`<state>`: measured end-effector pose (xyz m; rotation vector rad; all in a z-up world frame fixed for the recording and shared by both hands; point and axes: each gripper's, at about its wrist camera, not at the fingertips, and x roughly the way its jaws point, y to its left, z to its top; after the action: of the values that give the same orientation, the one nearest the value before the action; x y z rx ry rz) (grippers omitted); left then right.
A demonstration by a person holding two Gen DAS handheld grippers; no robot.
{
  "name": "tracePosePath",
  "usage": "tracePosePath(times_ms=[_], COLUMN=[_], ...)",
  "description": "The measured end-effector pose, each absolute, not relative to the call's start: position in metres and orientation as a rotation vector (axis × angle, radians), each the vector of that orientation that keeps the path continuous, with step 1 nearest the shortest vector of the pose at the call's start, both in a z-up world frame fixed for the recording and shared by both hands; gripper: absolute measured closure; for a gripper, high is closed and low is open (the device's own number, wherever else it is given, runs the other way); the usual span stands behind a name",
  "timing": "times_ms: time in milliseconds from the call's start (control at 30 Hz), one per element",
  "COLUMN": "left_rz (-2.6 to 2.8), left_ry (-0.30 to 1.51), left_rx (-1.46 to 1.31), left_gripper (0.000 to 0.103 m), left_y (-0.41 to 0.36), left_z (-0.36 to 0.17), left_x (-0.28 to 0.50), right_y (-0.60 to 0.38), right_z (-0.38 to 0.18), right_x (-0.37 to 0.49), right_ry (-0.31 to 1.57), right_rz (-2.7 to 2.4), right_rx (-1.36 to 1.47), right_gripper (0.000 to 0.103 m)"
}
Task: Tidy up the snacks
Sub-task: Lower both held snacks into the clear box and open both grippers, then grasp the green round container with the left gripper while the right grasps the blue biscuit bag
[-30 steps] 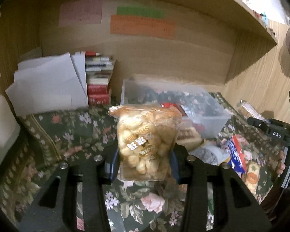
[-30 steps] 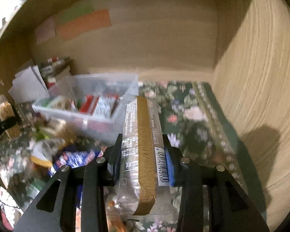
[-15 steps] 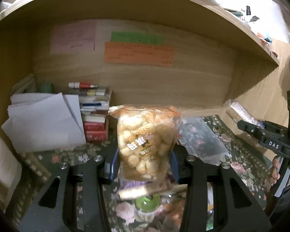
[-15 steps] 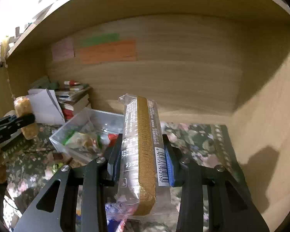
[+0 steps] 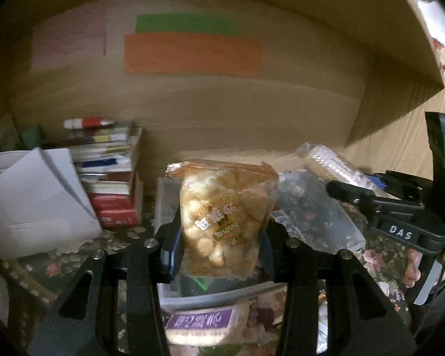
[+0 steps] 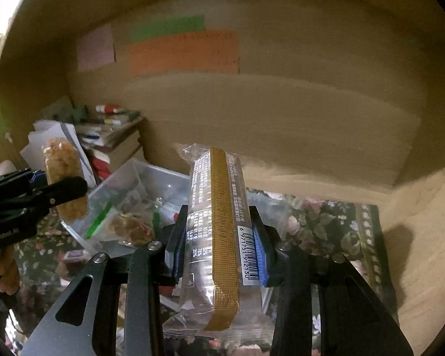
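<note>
**Carrying two snack packs toward the bin**

Holding a bag of puffed snacks (image 5: 222, 219) upright in the left gripper (image 5: 221, 246), jaws closed firmly on both sides of the pack. Gripping a long wafer pack (image 6: 219, 237) in the right gripper (image 6: 219, 252), jaws likewise pressed against its sides, barcode facing the right finger. Keeping both packs in the air above the flower-patterned desk (image 6: 326, 228), neither one touching anything else.

Hovering near the clear plastic bin (image 6: 151, 190), which is already holding several wrapped snacks, so part of the sorting looks done. Leaving more to do, apparently: a purple-labelled pack (image 5: 198, 323) and other wrappers lying loose on the desk in front of the bin, plus the two packs in hand not yet dropped in. Sitting untouched at the back left: a stack of books (image 5: 109, 178) and white paper sheets (image 5: 32, 198).

Differing from a second ago: then pointing down at the desk with the bin spread out ahead; half a second ago tilting up toward the back wall and its coloured notes (image 5: 192, 53); now closing in, with the bin lying right behind and under the bag of puffed snacks, and the right gripper drawing nearer to the left. Grasps on both packs looking unchanged throughout.
</note>
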<state>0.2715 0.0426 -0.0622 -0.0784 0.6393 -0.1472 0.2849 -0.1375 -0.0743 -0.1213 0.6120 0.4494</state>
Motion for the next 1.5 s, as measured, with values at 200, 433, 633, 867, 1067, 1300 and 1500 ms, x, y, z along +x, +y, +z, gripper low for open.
tracePosePath(times_ms=[200, 433, 633, 867, 1067, 1300, 1500], left_rz=[-0.166, -0.182, -0.180, -0.167, -0.155, -0.129, -0.109], left_ry=[0.693, 0.740, 0.765, 0.702, 0.626, 0.581, 0.613], left_rx=[-0.058, -0.035, -0.034, -0.043, -0.043, -0.028, -0.023], left_gripper=[0.060, 0.060, 0.055, 0.047, 0.040, 0.032, 0.030], left_y=[0.034, 0.026, 0.025, 0.026, 0.031, 0.039, 0.046], left_z=[-0.076, -0.087, -0.093, -0.078, -0.058, -0.052, -0.071], left_x=[0.291, 0.306, 0.312, 0.297, 0.265, 0.221, 0.199], right_y=[-0.129, -0.126, -0.123, -0.128, -0.143, -0.162, -0.175], right_z=[-0.094, -0.115, -0.115, -0.096, -0.077, -0.063, -0.069], right_x=[0.305, 0.317, 0.315, 0.297, 0.271, 0.234, 0.207], right_ry=[0.687, 0.768, 0.771, 0.725, 0.668, 0.597, 0.602], right_rz=[0.443, 0.444, 0.437, 0.406, 0.408, 0.392, 0.377], right_rx=[-0.158, -0.186, -0.203, -0.207, -0.184, -0.175, -0.154], right_gripper=[0.069, 0.069, 0.068, 0.052, 0.048, 0.038, 0.033])
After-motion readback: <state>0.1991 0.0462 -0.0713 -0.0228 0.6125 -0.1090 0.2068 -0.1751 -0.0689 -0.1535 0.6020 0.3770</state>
